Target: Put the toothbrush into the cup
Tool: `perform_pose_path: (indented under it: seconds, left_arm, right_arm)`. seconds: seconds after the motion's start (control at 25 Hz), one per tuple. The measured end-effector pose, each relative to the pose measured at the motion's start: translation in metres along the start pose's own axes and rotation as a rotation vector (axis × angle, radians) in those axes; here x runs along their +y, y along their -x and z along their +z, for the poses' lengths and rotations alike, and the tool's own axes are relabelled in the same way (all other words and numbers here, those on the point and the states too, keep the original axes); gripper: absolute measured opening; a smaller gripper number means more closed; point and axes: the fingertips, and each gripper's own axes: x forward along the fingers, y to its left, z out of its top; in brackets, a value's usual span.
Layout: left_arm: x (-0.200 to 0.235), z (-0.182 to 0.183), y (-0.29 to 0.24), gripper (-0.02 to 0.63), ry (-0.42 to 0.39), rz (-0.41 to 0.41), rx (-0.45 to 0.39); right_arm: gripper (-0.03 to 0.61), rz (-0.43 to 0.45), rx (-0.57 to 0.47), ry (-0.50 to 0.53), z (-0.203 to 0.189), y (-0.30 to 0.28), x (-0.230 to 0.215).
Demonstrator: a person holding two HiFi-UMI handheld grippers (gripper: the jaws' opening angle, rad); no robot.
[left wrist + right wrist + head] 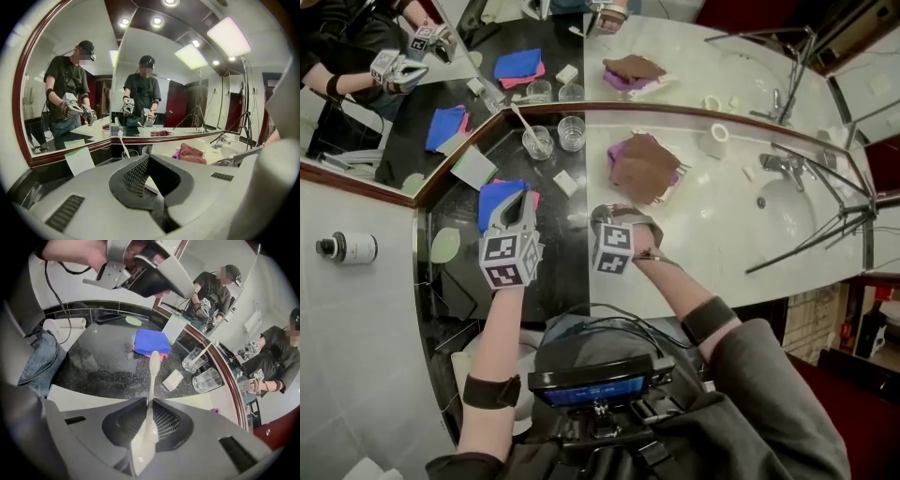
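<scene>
The right gripper (149, 404) clamps the toothbrush (152, 376) by its handle, head forward, ready for the seemingly empty cup (207, 379), while the left gripper (150, 163) hovers aside, jaws together on nothing.

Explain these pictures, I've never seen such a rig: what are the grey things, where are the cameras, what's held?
A person holds a two-jaw gripper in each hand. One picture is from a downward head camera; the others from cameras on the grippers. The right gripper is shut on a white toothbrush; the left gripper is shut and empty. On the counter stand an empty glass cup and a second cup holding another toothbrush, beside a blue cloth and a white block.
</scene>
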Motion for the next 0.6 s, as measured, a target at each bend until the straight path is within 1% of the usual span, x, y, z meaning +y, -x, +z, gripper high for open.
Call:
perform_pose_path:
  seconds: [0.16,0.36,0.6]
  left_arm:
    - [0.007,-0.012,0.001,0.0,0.014,0.013,0.016]
    - [0.015,-0.027,0.001,0.0,0.032,0.029,0.043]
    - [0.024,-0.032,0.002,0.0,0.038,0.045,0.055]
  right_arm:
    - [0.064,0.025,0.057,0.054,-0.005,-0.024,0.014]
    - [0.064,0.044,0.092,0.102,0.0,-0.048,0.023]
    - [0.064,0.08,0.13,0.1,-0.005,-0.071,0.029]
